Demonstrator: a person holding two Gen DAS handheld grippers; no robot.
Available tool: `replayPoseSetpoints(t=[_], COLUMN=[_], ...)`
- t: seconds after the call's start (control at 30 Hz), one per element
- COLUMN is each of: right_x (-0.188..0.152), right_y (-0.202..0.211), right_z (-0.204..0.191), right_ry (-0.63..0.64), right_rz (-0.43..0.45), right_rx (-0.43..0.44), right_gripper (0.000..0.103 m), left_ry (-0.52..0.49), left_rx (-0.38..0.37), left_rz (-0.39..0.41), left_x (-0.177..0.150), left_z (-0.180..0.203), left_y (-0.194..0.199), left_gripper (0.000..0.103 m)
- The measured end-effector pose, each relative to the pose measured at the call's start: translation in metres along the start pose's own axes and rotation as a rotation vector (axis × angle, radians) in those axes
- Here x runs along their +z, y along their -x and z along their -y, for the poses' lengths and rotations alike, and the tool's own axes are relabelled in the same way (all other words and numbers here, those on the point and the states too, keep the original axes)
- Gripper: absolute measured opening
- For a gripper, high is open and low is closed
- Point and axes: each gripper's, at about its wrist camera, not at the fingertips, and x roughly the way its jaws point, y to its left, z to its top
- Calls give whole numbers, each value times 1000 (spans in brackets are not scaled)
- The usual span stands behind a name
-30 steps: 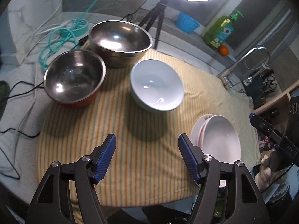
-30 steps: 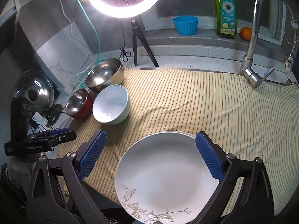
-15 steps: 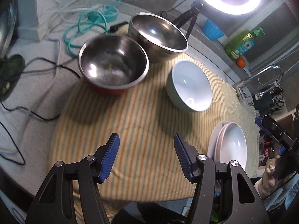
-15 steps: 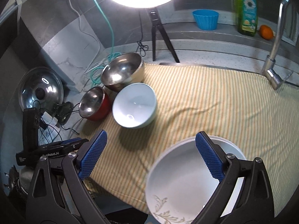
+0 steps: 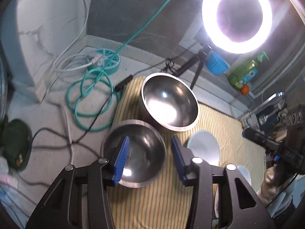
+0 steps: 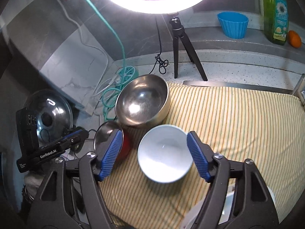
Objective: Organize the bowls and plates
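Observation:
On the striped cloth (image 6: 228,114) stand a large steel bowl (image 5: 169,106) (image 6: 141,103), a smaller steel bowl with a red outside (image 5: 137,152) (image 6: 108,133) and a white bowl (image 6: 164,158) (image 5: 204,148). My left gripper (image 5: 149,159) hovers over the smaller steel bowl. Its jaws are closing with the bowl showing between them, and the pads do not press on it. My right gripper (image 6: 154,156) frames the white bowl, jaws closing, with a gap on both sides. Stacked white plates (image 6: 228,206) sit at the cloth's near right edge.
A ring light on a tripod (image 6: 179,43) stands behind the bowls. Teal and white cables with a socket reel (image 5: 103,63) lie left of the cloth, near a steel lid (image 6: 49,114). On the back ledge are a blue cup (image 6: 232,26), a soap bottle (image 6: 276,15) and an orange (image 6: 294,38).
Both grippers have moved away from the plates toward the bowls at the back left, and both have narrowed. The plate stack has slipped out from between the right fingers.

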Motion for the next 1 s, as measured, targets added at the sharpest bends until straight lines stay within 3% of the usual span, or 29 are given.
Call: replayPoseSetpoints(t=[0.23,0.4,0.57,0.83,0.9,1.0], right_x=[35,48,58,63,63,63], right_y=[-47,-79,-106,-134,-139,-143], right_z=[28,40,40,40,41,40], right_ry=[-117,-180,-180,-182,-186,-180], right_rz=[-66,-116,-162,-210,-223,-230], right_rx=[12,38,51,39,37,32], right_gripper=[57,47,42,27,17,14], left_ry=[74,54,54,53,58,55], left_rx=[-44,-21,-1,-2,-9,-14], left_rz=[-48,-109,-141,-173,-179,-190], left_x=[41,61,67,71,73,73], left_z=[-13,-12,-17,-21,-22,-22], left_y=[-38,-74,-92,-106,-109,-112], left_gripper=[41,31,29,24,20,19])
